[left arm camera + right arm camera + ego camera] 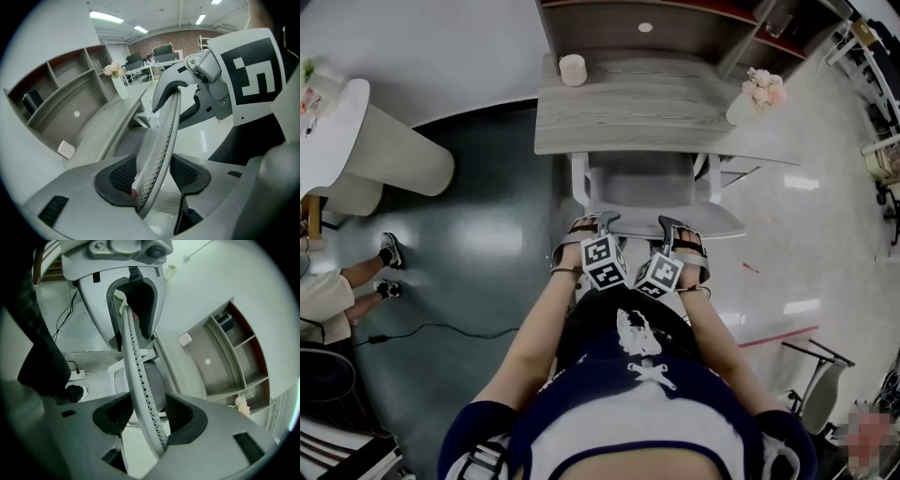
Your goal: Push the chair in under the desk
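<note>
A light grey chair (642,183) stands in front of the grey wooden desk (656,112), its seat partly under the desktop. The top edge of its mesh backrest (722,223) is right in front of me. My left gripper (598,225) and right gripper (670,228) sit side by side on that edge. In the left gripper view the backrest (165,136) runs between the jaws of my left gripper (152,176), which are closed on it. The right gripper view shows the same for my right gripper (147,413) on the backrest (136,366).
On the desk stand a pink cup (573,69) and a vase of flowers (759,94), with a shelf unit (675,23) behind. A white round table (394,150) and a seated person's feet (389,251) are at the left. A cable (441,328) crosses the floor.
</note>
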`<action>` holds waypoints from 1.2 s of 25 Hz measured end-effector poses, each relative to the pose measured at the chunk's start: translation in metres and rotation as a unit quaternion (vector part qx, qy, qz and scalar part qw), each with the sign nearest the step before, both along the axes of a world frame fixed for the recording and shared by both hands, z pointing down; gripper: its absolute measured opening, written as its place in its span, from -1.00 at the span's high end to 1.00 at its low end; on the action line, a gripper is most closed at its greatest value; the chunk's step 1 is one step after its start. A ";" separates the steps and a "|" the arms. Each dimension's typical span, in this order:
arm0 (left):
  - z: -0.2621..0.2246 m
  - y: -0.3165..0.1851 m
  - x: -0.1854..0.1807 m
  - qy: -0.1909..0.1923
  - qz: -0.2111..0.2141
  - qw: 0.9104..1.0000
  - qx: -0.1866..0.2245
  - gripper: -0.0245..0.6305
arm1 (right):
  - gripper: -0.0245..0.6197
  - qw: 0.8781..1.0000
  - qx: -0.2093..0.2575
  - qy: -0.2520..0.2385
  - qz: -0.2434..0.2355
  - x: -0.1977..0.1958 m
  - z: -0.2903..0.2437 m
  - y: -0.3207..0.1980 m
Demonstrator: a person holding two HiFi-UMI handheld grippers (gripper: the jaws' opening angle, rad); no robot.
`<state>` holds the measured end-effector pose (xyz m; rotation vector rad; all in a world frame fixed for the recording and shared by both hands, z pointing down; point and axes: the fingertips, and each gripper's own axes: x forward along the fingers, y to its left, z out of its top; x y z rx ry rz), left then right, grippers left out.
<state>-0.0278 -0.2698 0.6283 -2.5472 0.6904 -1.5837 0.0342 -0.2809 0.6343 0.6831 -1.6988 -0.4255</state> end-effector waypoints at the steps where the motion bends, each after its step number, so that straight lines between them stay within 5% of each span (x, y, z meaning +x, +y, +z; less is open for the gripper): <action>1: 0.001 -0.001 0.000 0.000 0.000 1.000 0.000 0.24 | 0.33 1.000 -0.001 0.000 0.000 0.000 0.001 -0.001; 30: 0.000 -0.028 -0.003 -0.004 0.000 1.000 -0.002 0.24 | 0.33 1.000 0.015 0.002 -0.013 -0.002 0.001 -0.028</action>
